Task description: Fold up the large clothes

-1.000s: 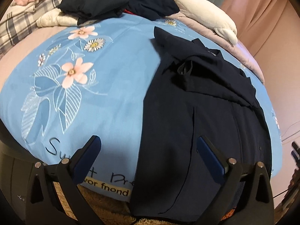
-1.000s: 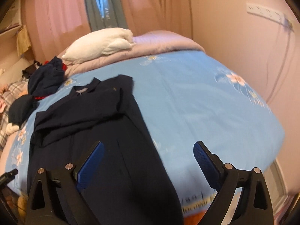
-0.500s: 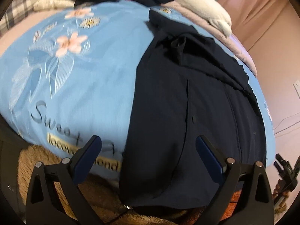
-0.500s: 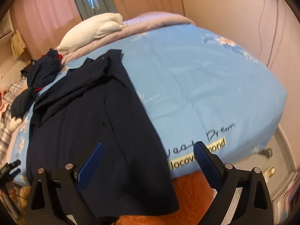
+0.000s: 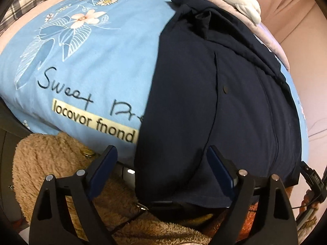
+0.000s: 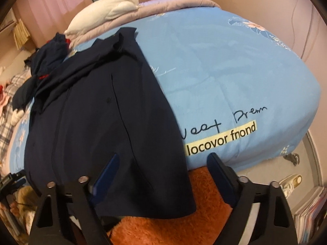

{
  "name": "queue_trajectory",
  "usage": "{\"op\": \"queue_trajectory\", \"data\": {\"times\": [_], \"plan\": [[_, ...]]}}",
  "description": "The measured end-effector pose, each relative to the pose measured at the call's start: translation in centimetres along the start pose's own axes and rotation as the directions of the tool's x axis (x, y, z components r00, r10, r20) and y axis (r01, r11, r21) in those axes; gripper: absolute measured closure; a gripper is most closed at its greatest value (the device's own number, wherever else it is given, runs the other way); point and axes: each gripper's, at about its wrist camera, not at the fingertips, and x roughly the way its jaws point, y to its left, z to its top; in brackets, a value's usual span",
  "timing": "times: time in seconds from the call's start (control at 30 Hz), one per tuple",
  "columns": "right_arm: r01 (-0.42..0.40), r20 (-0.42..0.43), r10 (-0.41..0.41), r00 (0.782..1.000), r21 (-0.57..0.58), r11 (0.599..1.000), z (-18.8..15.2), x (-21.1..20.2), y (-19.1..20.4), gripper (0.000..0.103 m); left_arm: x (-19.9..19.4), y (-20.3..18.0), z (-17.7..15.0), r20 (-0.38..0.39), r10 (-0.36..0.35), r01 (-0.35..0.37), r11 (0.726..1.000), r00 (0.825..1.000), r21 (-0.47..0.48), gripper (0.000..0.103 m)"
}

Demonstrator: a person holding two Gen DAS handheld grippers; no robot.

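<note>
A large dark navy button shirt (image 5: 214,102) (image 6: 98,118) lies spread lengthwise on a light blue floral bedspread (image 5: 98,61) (image 6: 224,71), its hem hanging over the near edge of the bed. My left gripper (image 5: 161,171) hovers at the hem's left corner, its jaws closing, the fabric edge between the blue pads but not pinched. My right gripper (image 6: 161,173) hovers at the hem's right corner, jaws also closing, with the corner between its fingers and not pressed. The collar end lies far up the bed, partly folded over.
A white pillow (image 6: 110,12) and lilac quilt (image 6: 163,6) lie at the head of the bed. A heap of dark clothes (image 6: 49,51) sits beside the shirt's collar. A tan fleece garment (image 5: 51,173) and an orange one (image 6: 173,214) are below the bed edge. A wall (image 6: 286,20) stands on the right.
Both grippers have dropped toward the near edge of the bed and the shirt's hem, and their jaws have narrowed. The shirt lies as before.
</note>
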Motion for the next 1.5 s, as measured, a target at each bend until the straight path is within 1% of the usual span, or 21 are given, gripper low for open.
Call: {"op": "queue_trajectory", "data": {"times": [0.1, 0.17, 0.23, 0.33, 0.6, 0.7, 0.73, 0.77, 0.8, 0.83, 0.87, 0.9, 0.97, 1.0, 1.03, 1.07, 1.13, 1.2, 1.27, 1.33, 1.5], "plan": [[0.009, -0.023, -0.009, 1.000, -0.022, 1.000, -0.1, 0.3, 0.0, 0.032, 0.6, -0.1, -0.4, -0.019, -0.026, 0.026, 1.000, 0.999, -0.004, 0.016], [0.006, -0.043, -0.008, 0.999, -0.032, 0.999, -0.3, 0.6, 0.1, 0.040, 1.2, -0.2, -0.8, -0.044, -0.046, 0.045, 0.999, 0.998, -0.010, 0.016], [-0.015, -0.072, 0.012, 0.997, -0.041, 0.999, -0.5, 1.2, 0.2, 0.044, 1.8, -0.5, -1.3, -0.072, -0.061, 0.061, 0.998, 0.996, -0.006, 0.016], [-0.003, -0.096, -0.003, 0.995, -0.064, 0.998, -0.8, 1.8, 0.5, 0.044, 2.3, -1.0, -1.7, -0.079, -0.045, 0.048, 0.998, 0.996, 0.028, 0.016], [-0.013, -0.130, 0.001, 0.992, -0.090, 0.996, -1.2, 2.9, 0.5, 0.044, 3.9, -1.3, -2.0, -0.116, -0.077, 0.078, 0.997, 0.990, 0.006, 0.016], [-0.008, -0.124, -0.007, 0.992, -0.113, 0.994, -1.5, 3.0, 0.7, 0.048, 4.0, -1.3, -1.9, -0.115, -0.097, 0.098, 0.995, 0.989, 0.003, 0.016], [-0.012, -0.118, -0.003, 0.993, -0.123, 0.992, -1.5, 2.8, 0.9, 0.056, 4.0, -1.3, -1.9, -0.116, -0.115, 0.116, 0.993, 0.987, -0.004, 0.016], [-0.011, -0.113, -0.004, 0.994, -0.129, 0.992, -1.6, 2.6, 0.9, 0.065, 4.2, -1.1, -1.9, -0.117, -0.149, 0.148, 0.989, 0.982, -0.020, 0.018], [-0.009, -0.111, -0.006, 0.994, -0.132, 0.991, -1.6, 2.5, 1.0, 0.069, 4.3, -0.9, -1.9, -0.123, -0.168, 0.165, 0.986, 0.978, -0.038, 0.021], [-0.013, -0.107, -0.001, 0.994, -0.135, 0.991, -1.7, 2.3, 1.0, 0.079, 4.2, -0.8, -1.9, -0.126, -0.179, 0.174, 0.984, 0.976, -0.048, 0.029], [-0.016, -0.100, 0.003, 0.995, -0.129, 0.992, -1.7, 2.0, 1.0, 0.092, 4.1, -0.8, -1.9, -0.126, -0.190, 0.185, 0.981, 0.974, -0.052, 0.037], [-0.005, -0.095, -0.006, 0.995, -0.119, 0.993, -1.8, 1.8, 0.9, 0.094, 3.9, -0.7, -2.0, -0.127, -0.200, 0.195, 0.979, 0.971, -0.056, 0.042], [-0.009, -0.084, -0.001, 0.996, -0.110, 0.994, -2.0, 1.5, 1.1, 0.096, 3.6, -0.7, -2.1, -0.131, -0.207, 0.202, 0.978, 0.970, -0.053, 0.065], [-0.016, -0.079, 0.007, 0.997, -0.116, 0.993, -2.1, 1.2, 1.4, 0.096, 3.4, -0.8, -2.3, -0.134, -0.212, 0.208, 0.977, 0.968, -0.046, 0.074], [-0.026, -0.071, 0.017, 0.997, -0.122, 0.992, -2.2, 0.8, 1.7, 0.096, 3.2, -0.9, -2.5, -0.140, -0.226, 0.222, 0.974, 0.964, -0.044, 0.090], [-0.037, -0.061, 0.030, 0.998, -0.124, 0.992, -2.3, 0.4, 2.0, 0.096, 2.9, -1.1, -2.7, -0.146, -0.240, 0.237, 0.971, 0.960, -0.039, 0.092], [-0.062, -0.040, 0.058, 0.998, -0.124, 0.990, -2.5, -0.7, 2.5, 0.096, 2.1, -1.1, -2.9, -0.129, -0.231, 0.227, 0.973, 0.964, -0.047, 0.093], [-0.092, -0.006, 0.092, 0.996, -0.125, 0.988, -2.4, -2.1, 2.8, 0.097, 1.1, -0.7, -2.8, -0.119, -0.274, 0.262, 0.959, 0.954, -0.110, 0.094], [-0.106, 0.034, 0.111, 0.993, -0.136, 0.985, -1.7, -3.2, 3.1, 0.097, -0.4, -0.6, -2.5, -0.075, -0.302, 0.292, 0.949, 0.951, -0.114, 0.096], [-0.125, 0.056, 0.134, 0.989, -0.138, 0.983, -1.3, -4.2, 3.1, 0.097, -2.5, -0.8, -2.2, -0.013, -0.319, 0.316, 0.944, 0.948, -0.096, 0.097], [-0.207, 0.109, 0.220, 0.969, -0.119, 0.971, -0.7, -6.2, 2.9, 0.097, -6.7, -1.5, -1.4, 0.087, -0.367, 0.372, 0.927, 0.926, -0.056, 0.097]]}}
